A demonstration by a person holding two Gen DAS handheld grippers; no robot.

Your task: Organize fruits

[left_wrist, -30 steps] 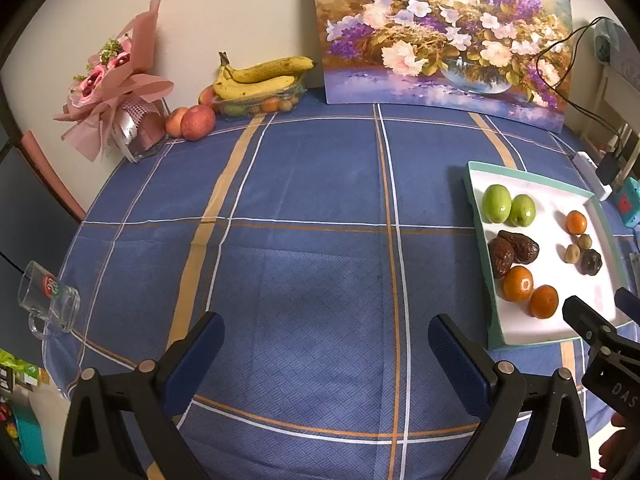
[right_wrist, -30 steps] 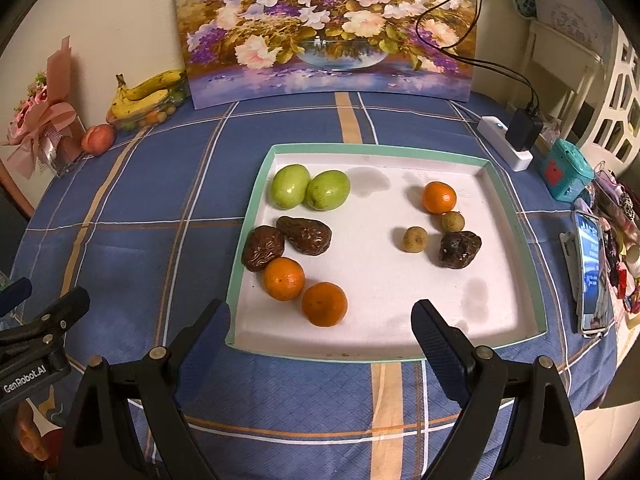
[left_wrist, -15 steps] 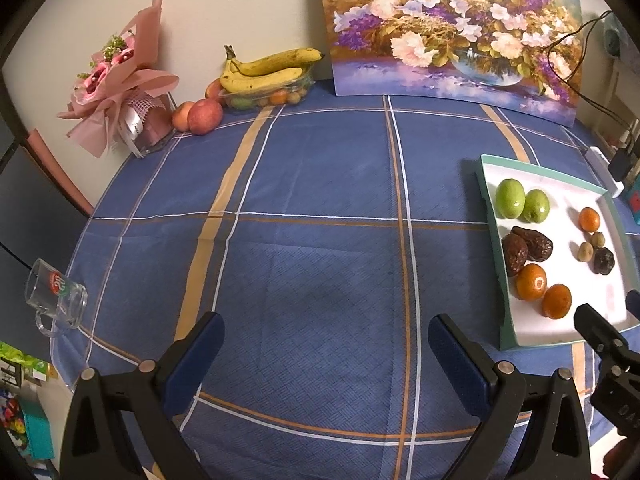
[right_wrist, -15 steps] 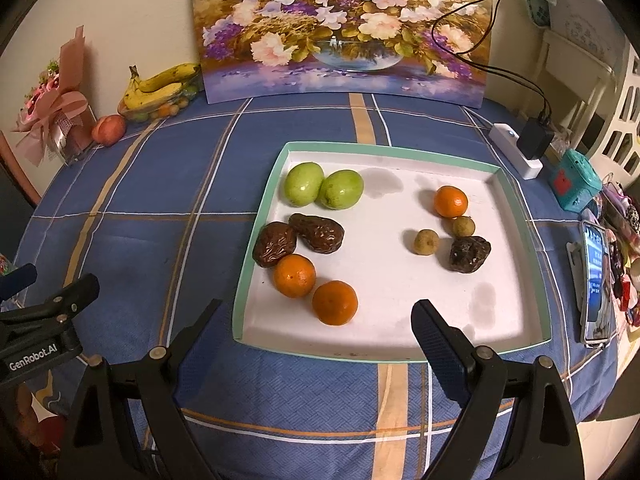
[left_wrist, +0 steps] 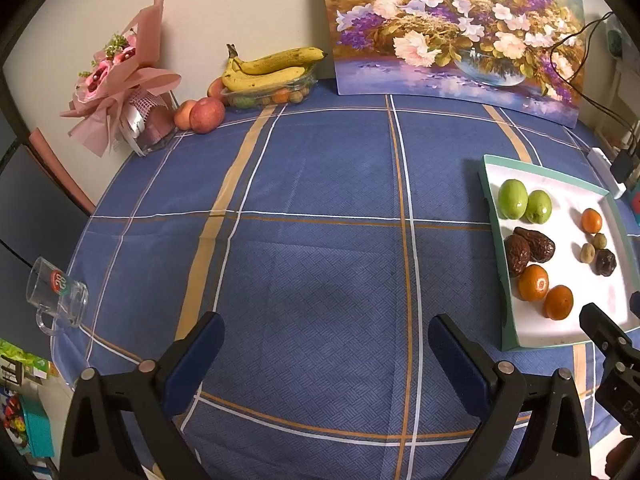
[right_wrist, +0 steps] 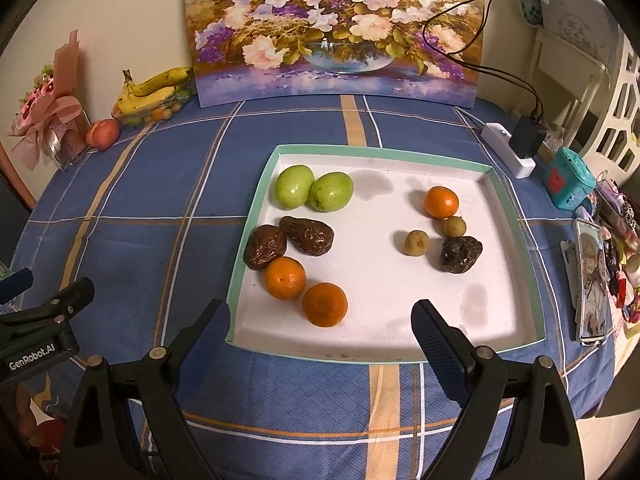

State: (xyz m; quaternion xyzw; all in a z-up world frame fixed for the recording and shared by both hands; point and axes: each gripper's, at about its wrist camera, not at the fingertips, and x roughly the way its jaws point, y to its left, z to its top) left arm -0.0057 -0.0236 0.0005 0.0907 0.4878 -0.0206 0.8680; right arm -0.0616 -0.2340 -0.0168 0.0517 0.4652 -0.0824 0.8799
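Right wrist view: right tool [right_wrist: 320,320] spread wide, holding nothing, hovering over the near edge of the tray [right_wrist: 516,220] | left tool [left_wrist: 326,338] also wide apart and empty, over bare blue table [left_wrist: 320,200] left of the tray | fruits [right_wrist: 296,240] all sit inside the tray | lots of free cloth left of it

Warm, dim indoor light falls from above, leaving soft shadows beside the fruit on the tray [right_wrist: 516,280] and a faint sheen on the painting [right_wrist: 332,32]. Both fisheye views bend straight lines and darken at the corners; focus stays sharp.
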